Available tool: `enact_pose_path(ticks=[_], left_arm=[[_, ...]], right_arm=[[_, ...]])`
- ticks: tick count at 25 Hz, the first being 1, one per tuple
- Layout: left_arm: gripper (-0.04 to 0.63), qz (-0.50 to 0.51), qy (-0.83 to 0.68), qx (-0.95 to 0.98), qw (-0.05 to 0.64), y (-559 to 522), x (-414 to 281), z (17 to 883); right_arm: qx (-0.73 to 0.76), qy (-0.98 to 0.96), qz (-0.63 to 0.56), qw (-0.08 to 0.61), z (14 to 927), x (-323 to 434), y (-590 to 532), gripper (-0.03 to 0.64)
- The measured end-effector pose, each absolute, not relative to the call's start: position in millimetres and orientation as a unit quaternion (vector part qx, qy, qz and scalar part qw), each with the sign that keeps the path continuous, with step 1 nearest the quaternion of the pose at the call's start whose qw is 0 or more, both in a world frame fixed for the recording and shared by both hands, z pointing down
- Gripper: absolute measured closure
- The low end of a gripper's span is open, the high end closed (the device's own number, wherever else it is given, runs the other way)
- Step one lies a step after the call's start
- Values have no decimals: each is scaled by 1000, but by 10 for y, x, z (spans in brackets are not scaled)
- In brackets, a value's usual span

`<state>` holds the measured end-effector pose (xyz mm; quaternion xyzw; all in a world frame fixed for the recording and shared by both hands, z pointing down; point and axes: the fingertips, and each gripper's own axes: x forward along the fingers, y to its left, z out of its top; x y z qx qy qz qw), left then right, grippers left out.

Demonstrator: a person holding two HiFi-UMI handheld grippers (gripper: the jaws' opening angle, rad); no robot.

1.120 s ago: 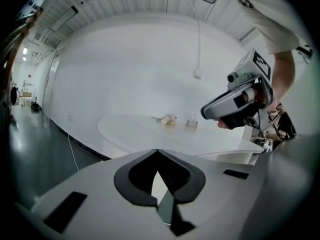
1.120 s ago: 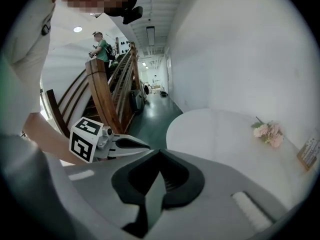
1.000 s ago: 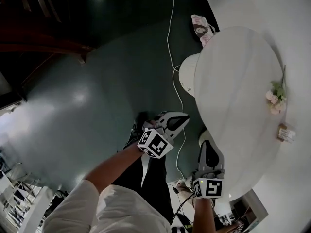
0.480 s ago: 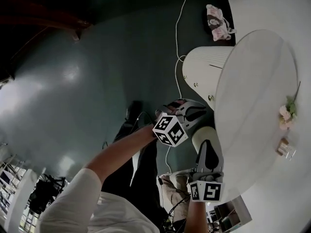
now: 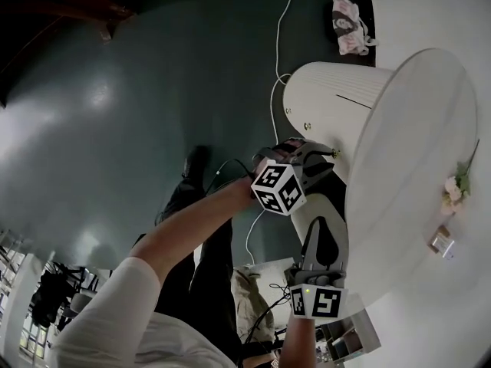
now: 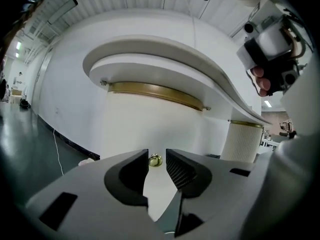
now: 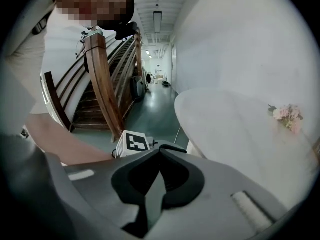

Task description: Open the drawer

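Note:
The drawer front (image 5: 337, 102) is a white curved panel under the round white table top (image 5: 414, 129). In the left gripper view it fills the middle (image 6: 150, 126) below a brass band. A small brass knob (image 6: 155, 159) sits just ahead of my left gripper (image 6: 157, 157), in line with the gap between its fingertips. The jaws are opening and the pads do not touch the knob. In the head view the left gripper (image 5: 322, 163) is close to that knob (image 5: 335, 153). My right gripper (image 5: 326, 217) hangs lower by the table edge, shut (image 7: 159, 156) on nothing.
A white cable (image 5: 276, 67) runs across the dark green floor, and a pink-and-white bag (image 5: 349, 14) lies by the wall. Flowers (image 5: 458, 182) and a small box (image 5: 441, 242) sit on the table top. A wooden staircase (image 7: 105, 94) rises behind.
Both grippers have sunk lower. The left one has moved in toward the drawer front and now sits at the knob. More of the drawer front shows in the head view.

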<state>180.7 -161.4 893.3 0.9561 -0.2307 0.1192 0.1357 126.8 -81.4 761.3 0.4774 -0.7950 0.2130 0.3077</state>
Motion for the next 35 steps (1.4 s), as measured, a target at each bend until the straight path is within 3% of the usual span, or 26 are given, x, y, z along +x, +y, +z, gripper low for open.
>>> enact_pose_path(ticks=[8,22,35], left_arm=[[456,132,-204,960,136,-1682,2002,9133],[489,130,-196,959,160,-1673,2042,9206],[491,147,-189,954,182,-1339,1573,9201]], right_arm=[[490,-780,230,314,7829,1411,-772,606],[511,-763,253,304,8008,1671,-705,606],[497,-769,263,304,7961,1522,-481,606]])
